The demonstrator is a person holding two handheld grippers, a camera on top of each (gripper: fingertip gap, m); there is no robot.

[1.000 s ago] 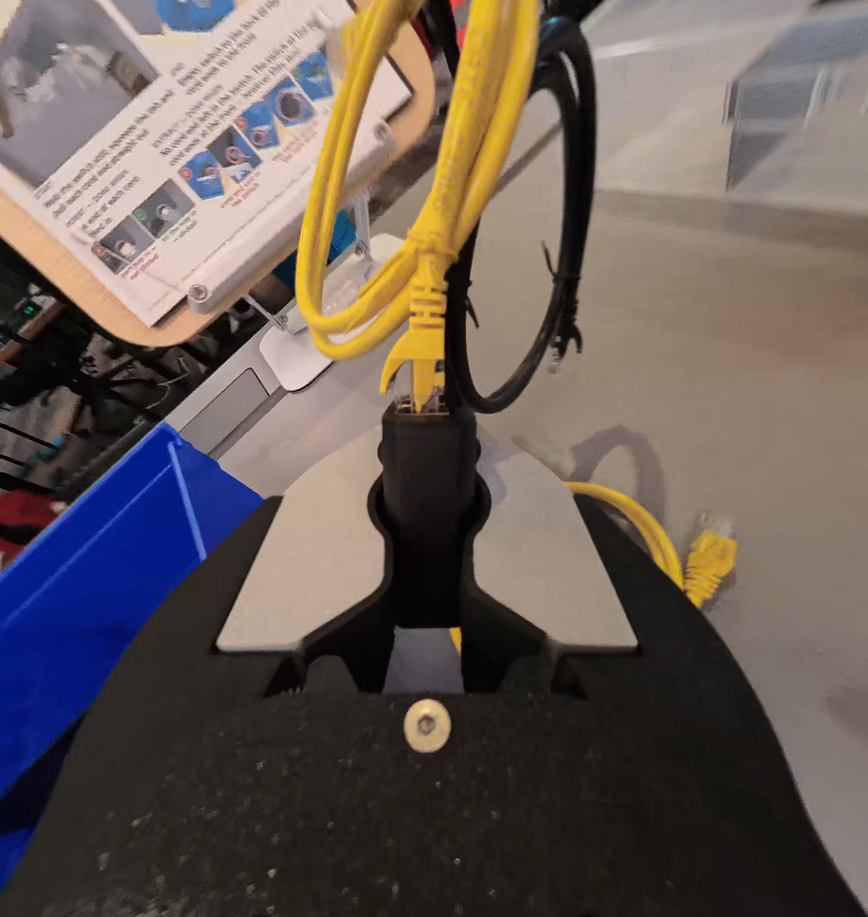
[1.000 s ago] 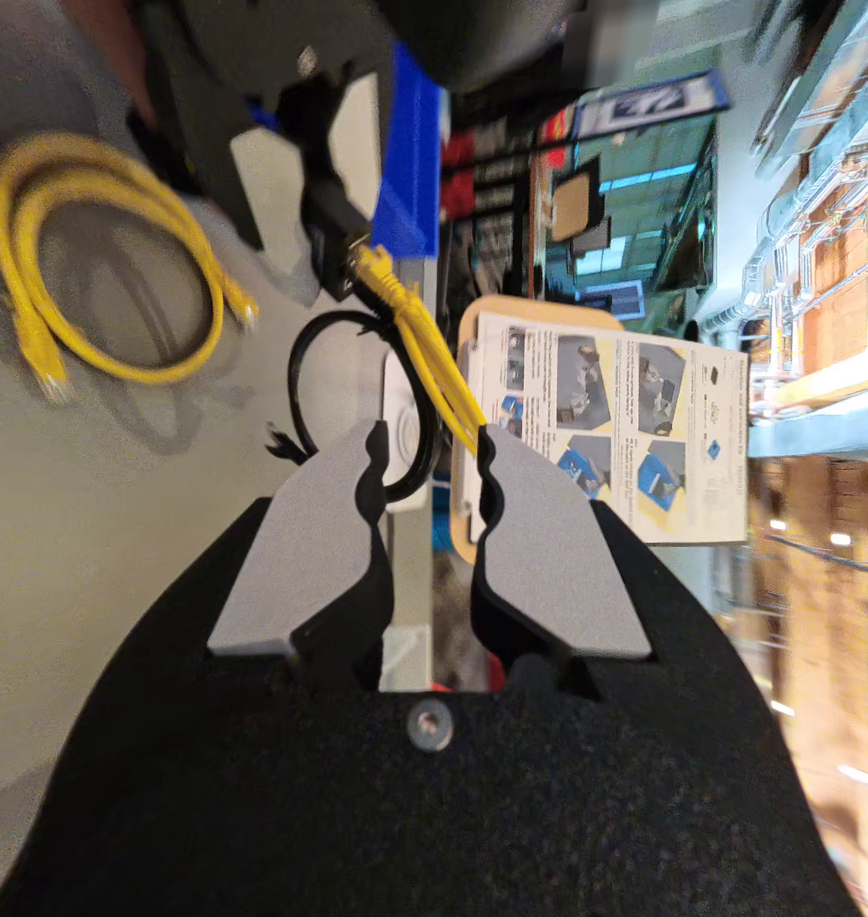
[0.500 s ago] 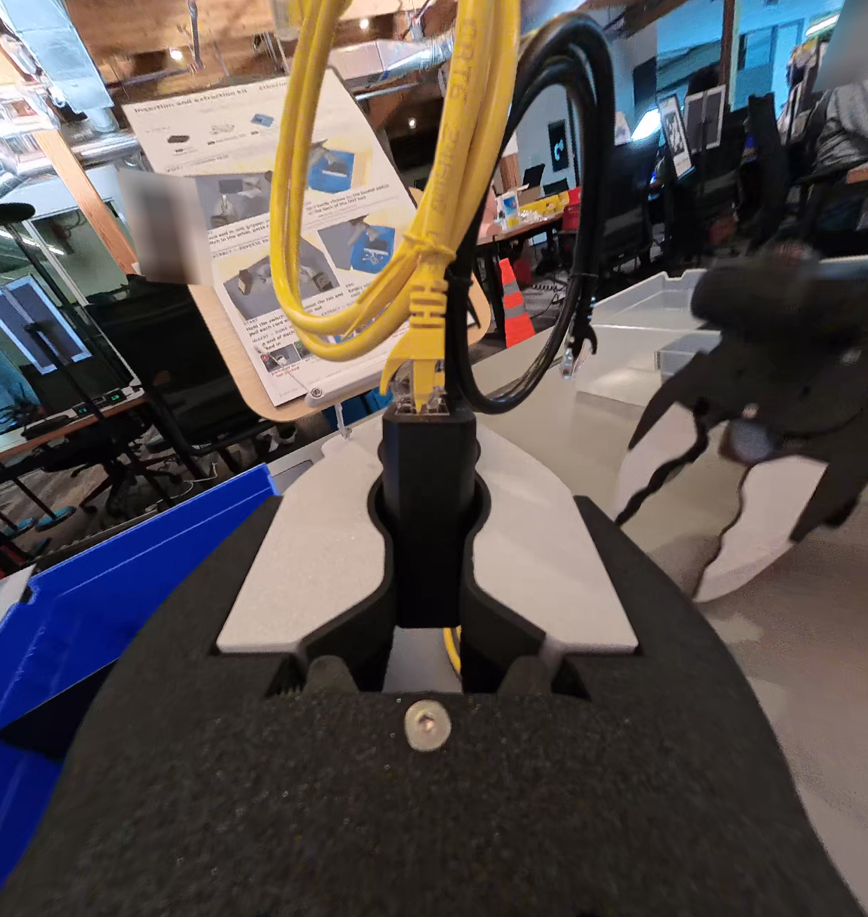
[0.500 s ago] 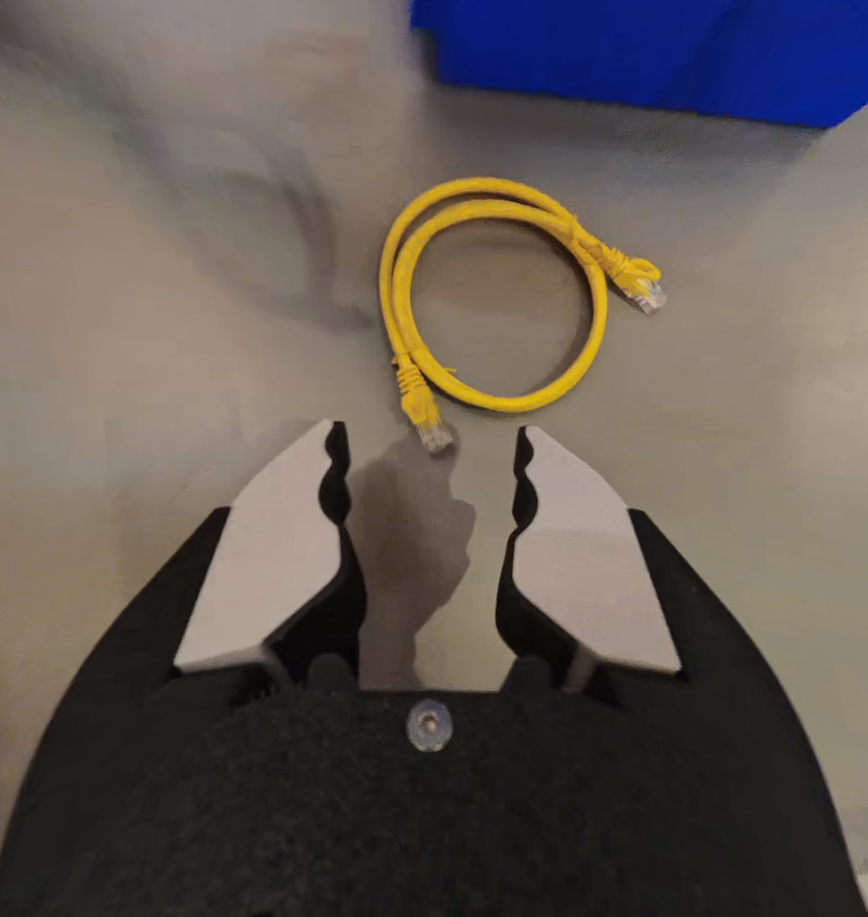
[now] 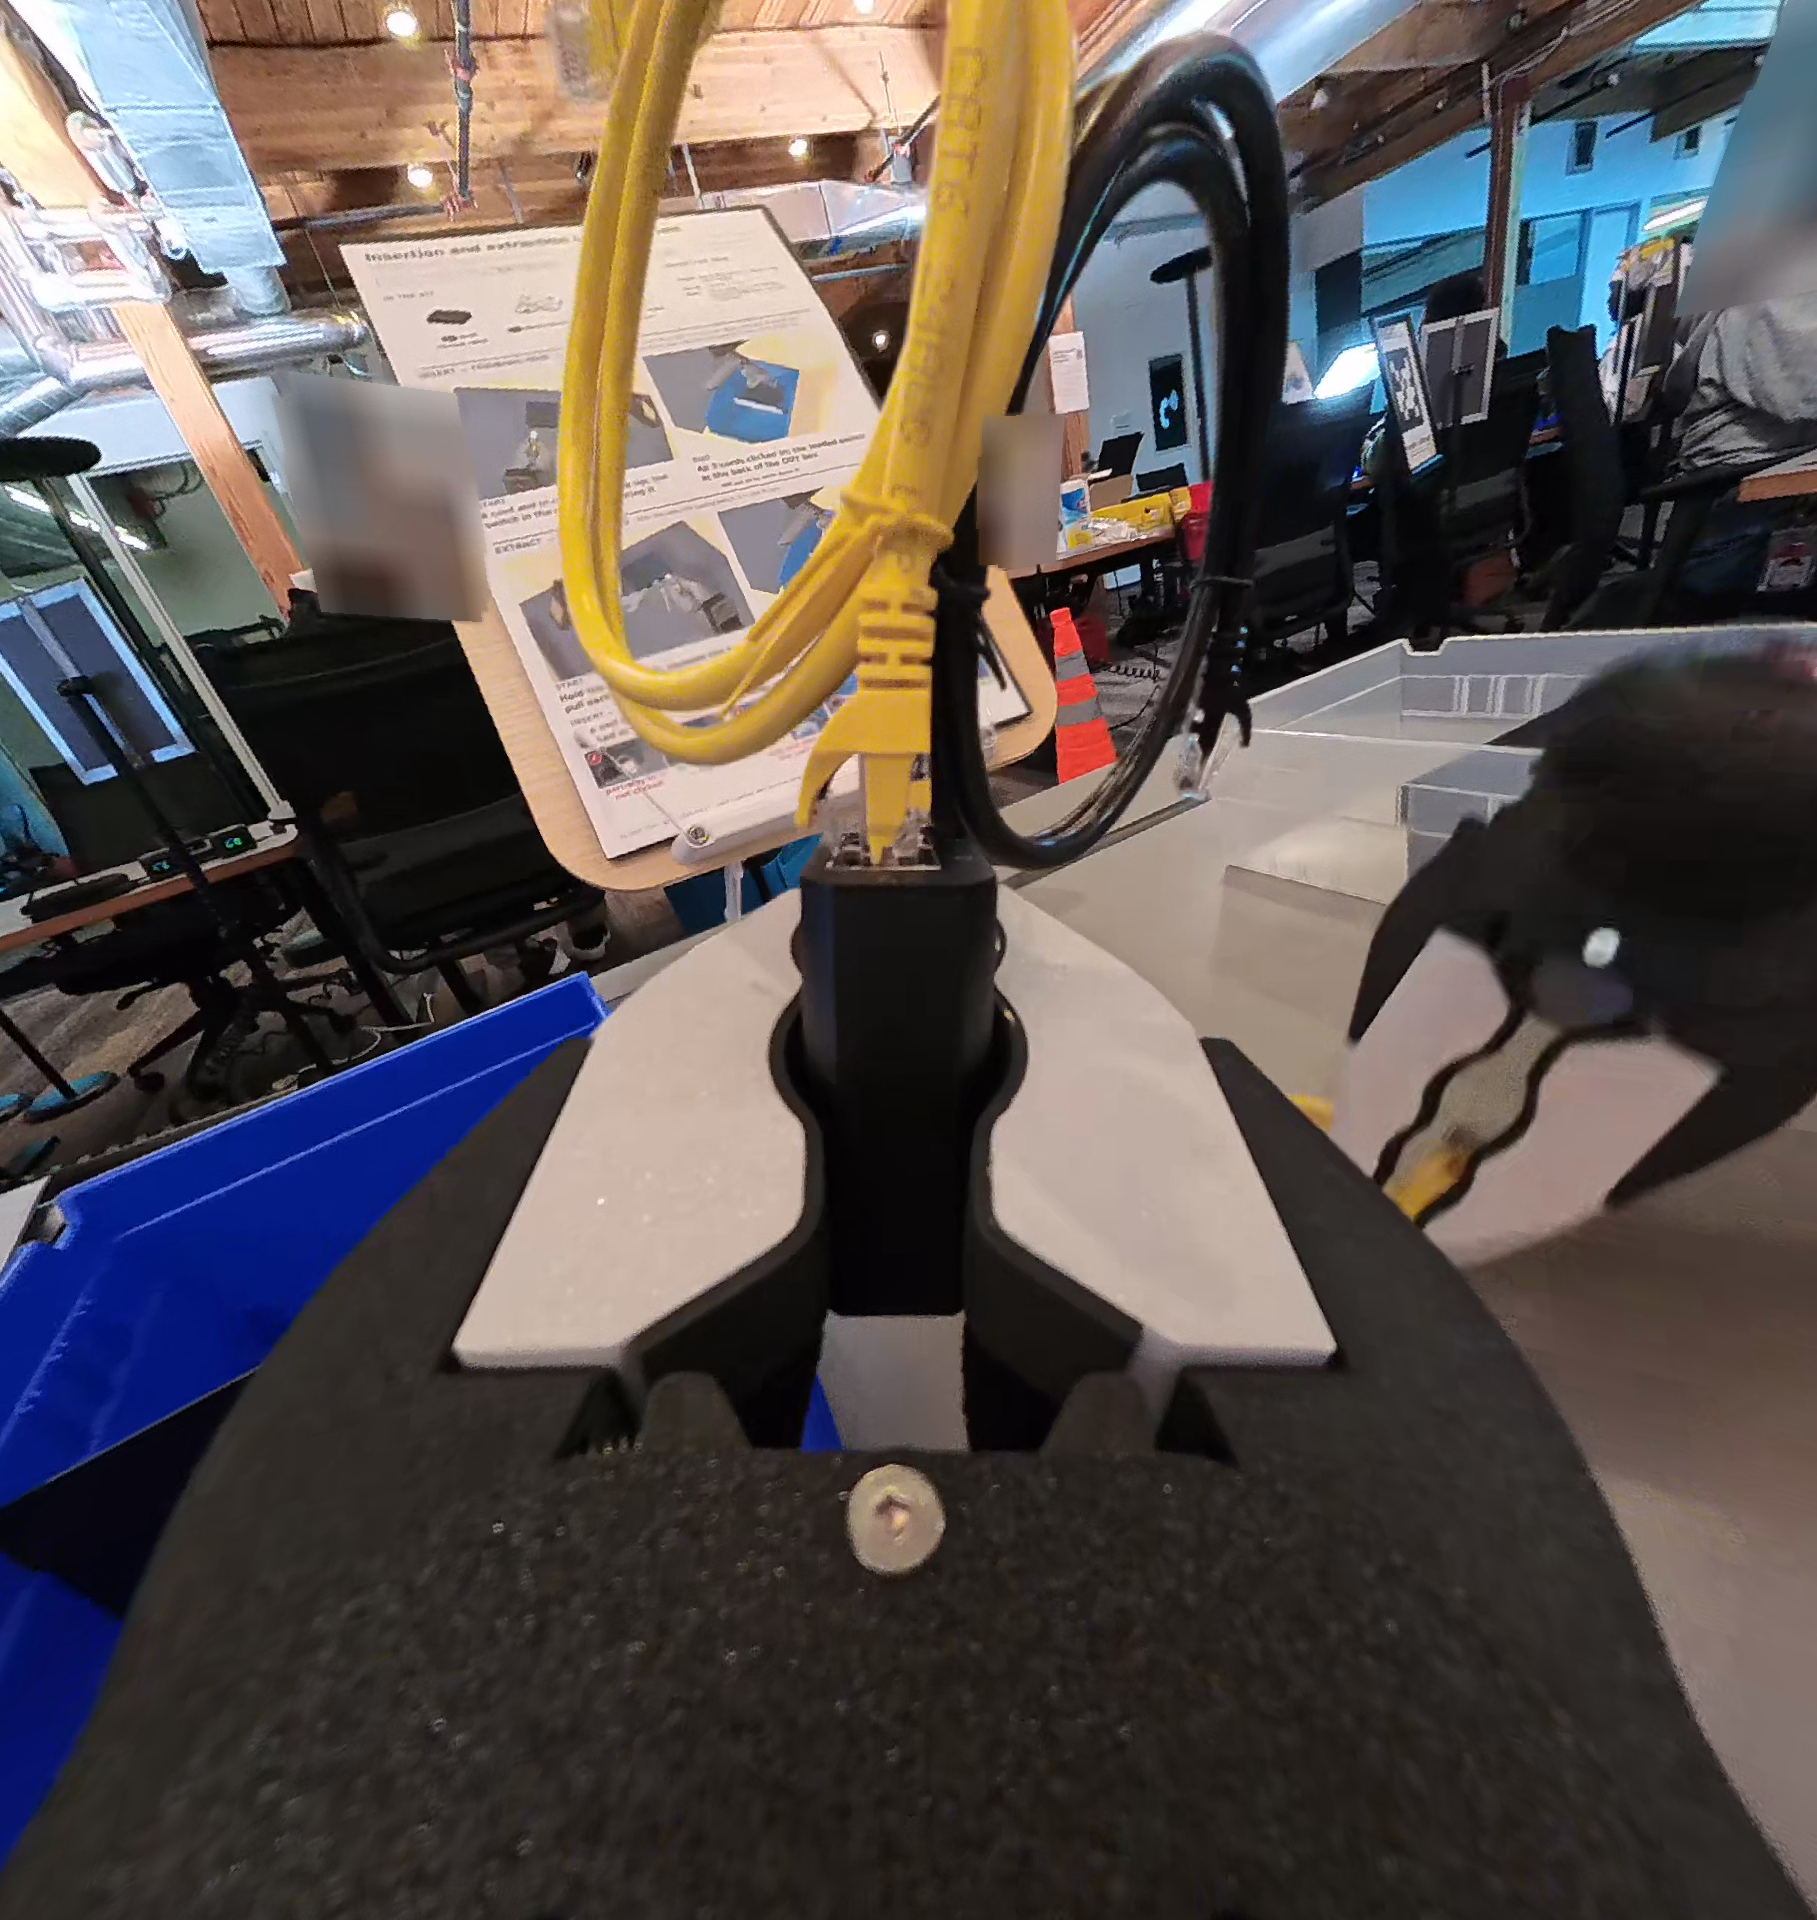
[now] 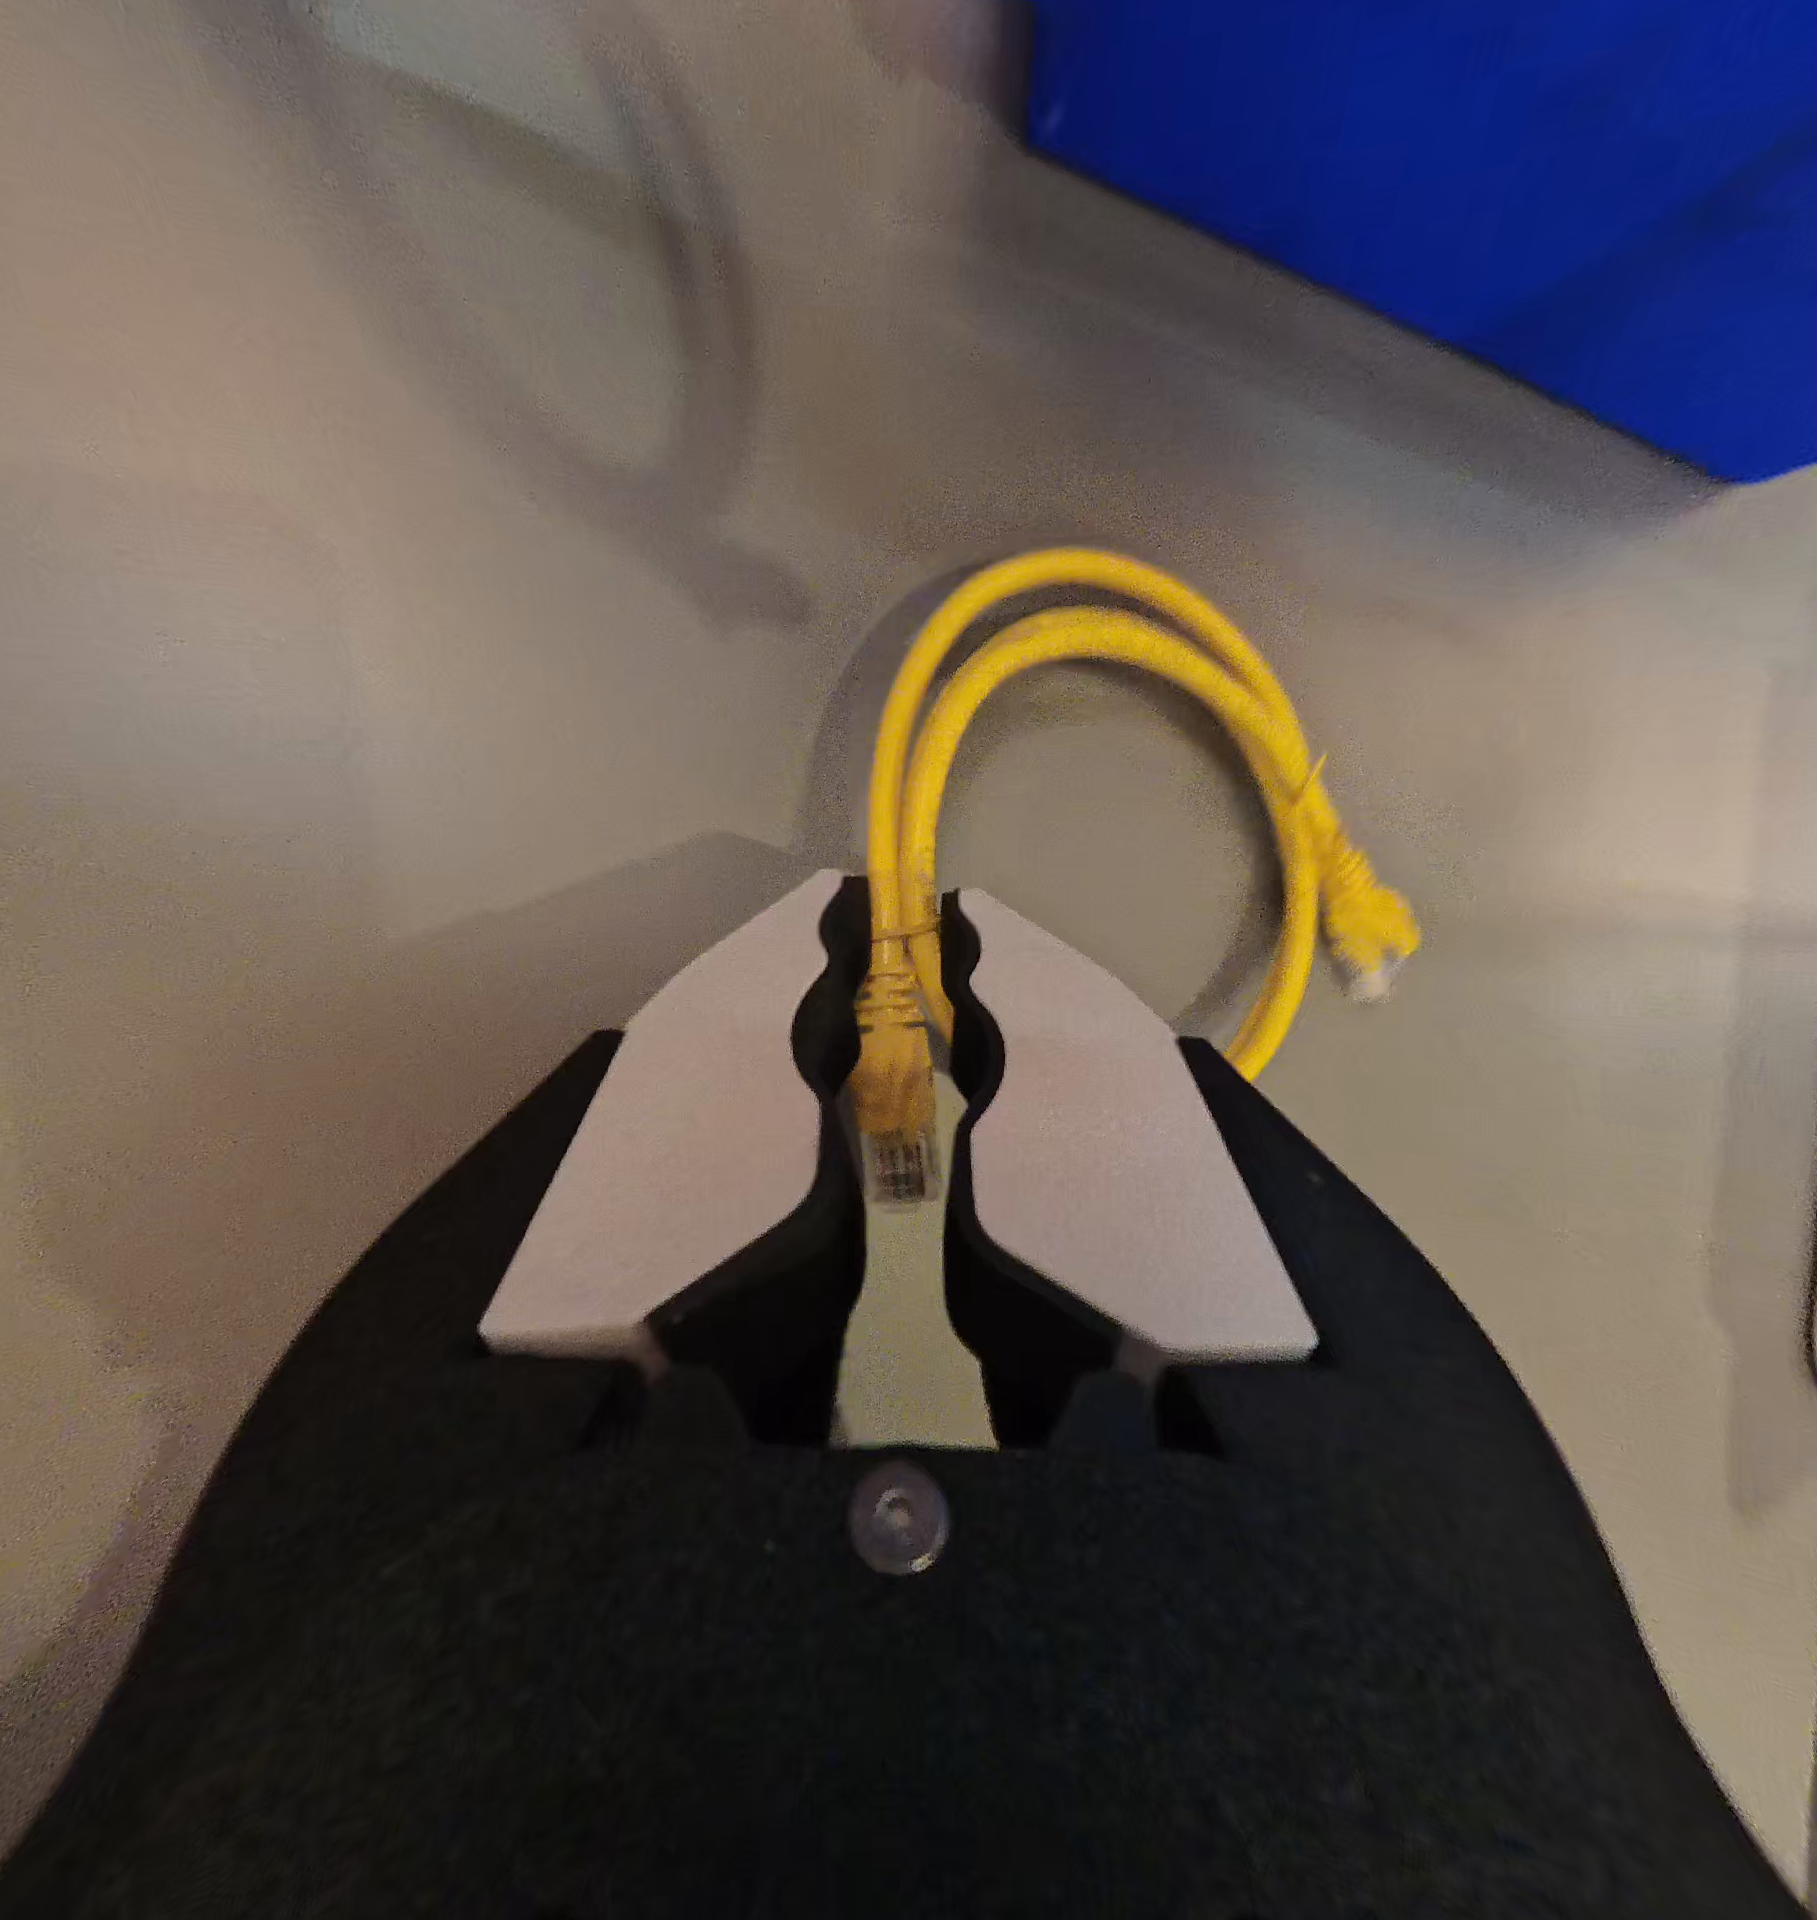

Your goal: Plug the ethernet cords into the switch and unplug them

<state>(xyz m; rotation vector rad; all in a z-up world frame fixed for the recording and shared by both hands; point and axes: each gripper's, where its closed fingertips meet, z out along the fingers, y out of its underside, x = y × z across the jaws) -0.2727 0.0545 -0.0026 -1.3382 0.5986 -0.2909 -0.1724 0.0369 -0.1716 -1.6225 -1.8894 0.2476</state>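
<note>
Grey table (image 6: 364, 727), largest element, carries the loose work; the blue bin (image 5: 260, 1195) sits at 8 o'clock in the left wrist view, with an instruction board (image 5: 530, 343) propped behind at 11 o'clock. Your left gripper (image 5: 899, 1039) is clamped on the black switch (image 5: 899, 1039), both fingers pressed to its sides, holding it upright so the ports face up and stay reachable. A yellow ethernet cord (image 5: 883, 707) and a black ethernet cord (image 5: 1195, 416) are already seated in those ports, their tied coils standing above, at 12 o'clock. Your right gripper (image 6: 893, 997), seen at 3 o'clock from the left wrist, is nearly closed around the boot end of the second yellow ethernet cord (image 6: 1091, 623), which lies coiled on the table; its clear plug (image 6: 902, 1164) points back toward the palm, judged a grip that leaves the tip free for insertion. Whether both pads truly press is hard to confirm.
</note>
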